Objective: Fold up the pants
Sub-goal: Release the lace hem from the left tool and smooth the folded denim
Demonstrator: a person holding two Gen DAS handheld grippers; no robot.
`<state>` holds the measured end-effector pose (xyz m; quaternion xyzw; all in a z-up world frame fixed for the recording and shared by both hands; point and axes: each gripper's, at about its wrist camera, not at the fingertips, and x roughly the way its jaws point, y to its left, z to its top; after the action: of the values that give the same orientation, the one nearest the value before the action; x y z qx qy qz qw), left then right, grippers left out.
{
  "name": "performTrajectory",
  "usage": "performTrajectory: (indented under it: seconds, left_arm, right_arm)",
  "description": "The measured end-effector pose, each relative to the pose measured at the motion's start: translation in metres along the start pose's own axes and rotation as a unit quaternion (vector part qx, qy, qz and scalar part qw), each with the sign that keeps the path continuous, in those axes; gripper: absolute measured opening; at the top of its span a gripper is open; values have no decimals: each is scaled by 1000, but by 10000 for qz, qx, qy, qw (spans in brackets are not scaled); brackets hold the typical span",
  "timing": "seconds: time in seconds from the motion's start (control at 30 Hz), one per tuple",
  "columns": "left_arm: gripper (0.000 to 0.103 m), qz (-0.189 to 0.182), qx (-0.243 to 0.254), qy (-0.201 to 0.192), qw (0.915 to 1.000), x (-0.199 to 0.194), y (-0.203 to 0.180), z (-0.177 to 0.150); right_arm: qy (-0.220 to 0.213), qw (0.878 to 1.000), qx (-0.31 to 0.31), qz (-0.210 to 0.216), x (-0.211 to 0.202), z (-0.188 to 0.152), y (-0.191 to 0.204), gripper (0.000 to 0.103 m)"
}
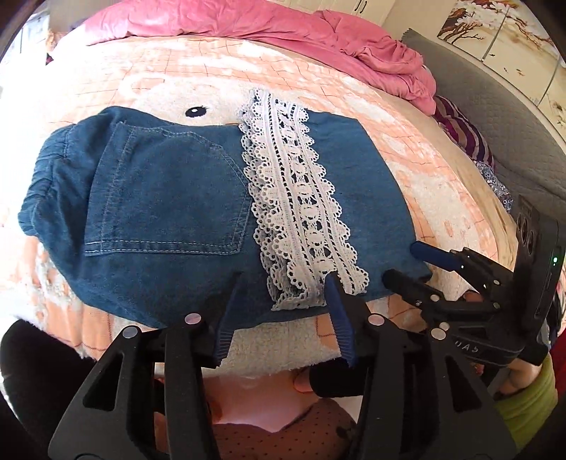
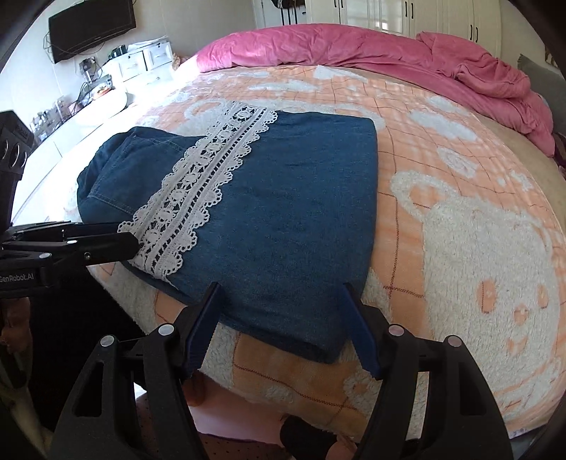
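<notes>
Folded blue denim pants with a white lace band lie flat on the peach and white bear blanket. A back pocket faces up on their left half. My left gripper stands open at the near edge, its blue pads on either side of the lace end without pressing on it. In the right wrist view my right gripper is open and wide, straddling the near right corner of the pants. The left gripper shows from the side at the lace.
A crumpled pink duvet lies along the far side of the bed. A striped cloth and a grey headboard are at the right. A wall television and white drawers stand beyond the left side. A person's sleeve is near.
</notes>
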<state>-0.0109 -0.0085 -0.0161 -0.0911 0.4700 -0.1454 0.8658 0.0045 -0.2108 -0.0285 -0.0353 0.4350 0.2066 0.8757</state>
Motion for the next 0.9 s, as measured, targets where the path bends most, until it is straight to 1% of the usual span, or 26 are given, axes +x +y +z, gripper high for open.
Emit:
performTrajectory:
  seconds: [0.1, 0.4, 0.47, 0.63, 0.67, 0.73, 0.8, 0.9]
  left_arm:
    - [44, 29, 20, -13, 10000, -4, 1, 0]
    - [52, 116, -3, -98, 9999, -13, 6, 3]
    - [57, 135, 11, -128, 9998, -15, 7, 3]
    - [61, 212, 48, -267, 9994, -25, 12, 2]
    - [61, 232, 44, -335, 9992, -29, 14, 2]
    - [65, 300, 50, -423, 9986, -34, 18, 4]
    - [71, 375, 34, -499, 9980, -41, 24, 4]
    - [79, 463, -71, -583, 9972, -48, 38, 5]
  right_arm:
    - [-38, 9999, 156, 58, -4, 0, -3, 66]
    - [-215, 9992, 323, -28, -24, 4, -6, 67]
    - [-290, 9990, 341, -53, -29, 7, -5, 71]
    - [-426, 9984, 370, 2, -39, 16, -1, 77]
    - [-425, 9985, 356, 4, -40, 18, 0, 81]
    - [-464, 9985, 293, 4, -41, 25, 5, 82]
    - [-492, 9985, 256, 19, -41, 33, 9, 86]
    - [-521, 9985, 179, 65, -39, 47, 18, 87]
